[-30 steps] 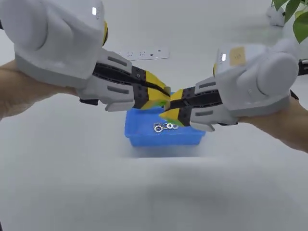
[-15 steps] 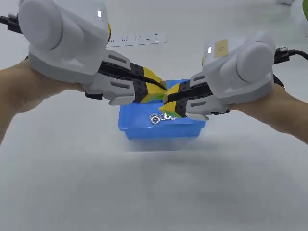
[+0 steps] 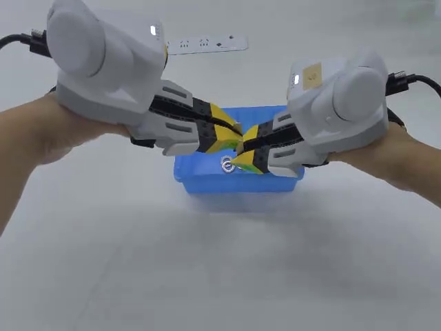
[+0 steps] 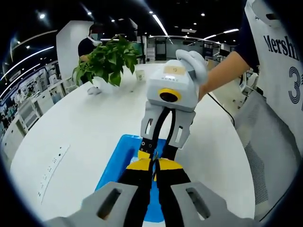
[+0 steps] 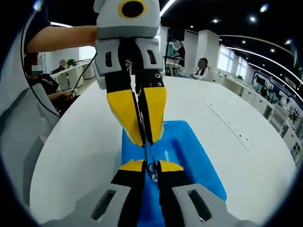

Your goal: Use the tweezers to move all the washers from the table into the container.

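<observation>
Head view: my left gripper (image 3: 237,133) and right gripper (image 3: 241,147) meet tip to tip over the container (image 3: 200,183) mid-worktop, washers (image 3: 227,164) inside. Left gripper view: my jaws sit pressed together. Right gripper view: the tweezers (image 5: 147,152), clamped in the left, run between my nearly closed right jaws. Gripping or not, I can't tell.

You are working in a large open-plan office: your broad white table (image 4: 71,132) sits under a dark ceiling with rows of recessed lights (image 4: 156,19). In the right gripper view, people (image 5: 202,71) sit at about one o'clock near white columns (image 5: 210,45), with desks (image 5: 71,71) at ten o'clock. A potted plant (image 4: 106,59) stands at eleven o'clock in the left gripper view, and a power strip (image 3: 207,43) lies at twelve o'clock in the head view.
</observation>
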{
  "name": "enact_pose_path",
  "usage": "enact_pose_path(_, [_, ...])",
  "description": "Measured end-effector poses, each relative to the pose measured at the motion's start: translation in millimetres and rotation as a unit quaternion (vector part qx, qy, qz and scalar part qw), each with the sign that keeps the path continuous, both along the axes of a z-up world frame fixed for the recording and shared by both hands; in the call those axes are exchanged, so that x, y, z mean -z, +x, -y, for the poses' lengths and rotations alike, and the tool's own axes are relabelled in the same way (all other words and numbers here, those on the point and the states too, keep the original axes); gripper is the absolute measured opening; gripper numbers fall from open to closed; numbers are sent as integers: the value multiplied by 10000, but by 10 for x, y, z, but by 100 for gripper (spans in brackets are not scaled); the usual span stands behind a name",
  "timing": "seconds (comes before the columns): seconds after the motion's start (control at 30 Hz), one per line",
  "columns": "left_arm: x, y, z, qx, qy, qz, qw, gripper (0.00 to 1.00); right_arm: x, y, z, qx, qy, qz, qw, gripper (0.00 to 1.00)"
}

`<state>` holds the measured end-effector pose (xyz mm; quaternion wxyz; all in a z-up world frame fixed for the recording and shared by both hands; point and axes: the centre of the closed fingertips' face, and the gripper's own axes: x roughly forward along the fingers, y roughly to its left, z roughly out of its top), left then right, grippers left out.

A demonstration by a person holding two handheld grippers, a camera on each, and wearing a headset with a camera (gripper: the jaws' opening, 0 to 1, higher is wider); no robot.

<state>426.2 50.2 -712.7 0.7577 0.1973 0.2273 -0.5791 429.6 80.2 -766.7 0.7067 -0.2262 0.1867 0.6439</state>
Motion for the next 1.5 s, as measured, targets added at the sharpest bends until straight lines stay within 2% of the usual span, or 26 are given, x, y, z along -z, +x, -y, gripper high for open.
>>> enact_pose_path(0.2, [-17, -23, -9, 31, 67, 80, 9999, 6, -24, -14, -3, -3, 13, 0, 10000, 11])
enact_pose_path(0.5, [-151, -74, -10, 91, 134, 265, 9995, 6, -163, -55, 14, -21, 130, 72, 9999, 12])
enact_pose_path(0.7, [-311, -145, 16, 178, 133, 440, 9988, 6, -306, -97, 29, -81, 269, 199, 9994, 12])
enact_pose_path(0.83, [-409, -202, 18, 250, 138, 526, 9982, 6, -385, -138, 53, -121, 360, 203, 9991, 12])
enact_pose_path(1.0, [-531, -258, 36, 303, 67, 614, 9976, 6, -466, -200, 62, -227, 447, 259, 9984, 12])
enact_pose_path(1.23, [-610, -316, 52, 341, 34, 663, 9972, 6, -497, -248, 72, -311, 423, 338, 9981, 11])
enact_pose_path(1.5, [-650, -405, 18, 358, -17, 672, 9971, 6, -559, -350, 167, -354, 432, 227, 9982, 10])
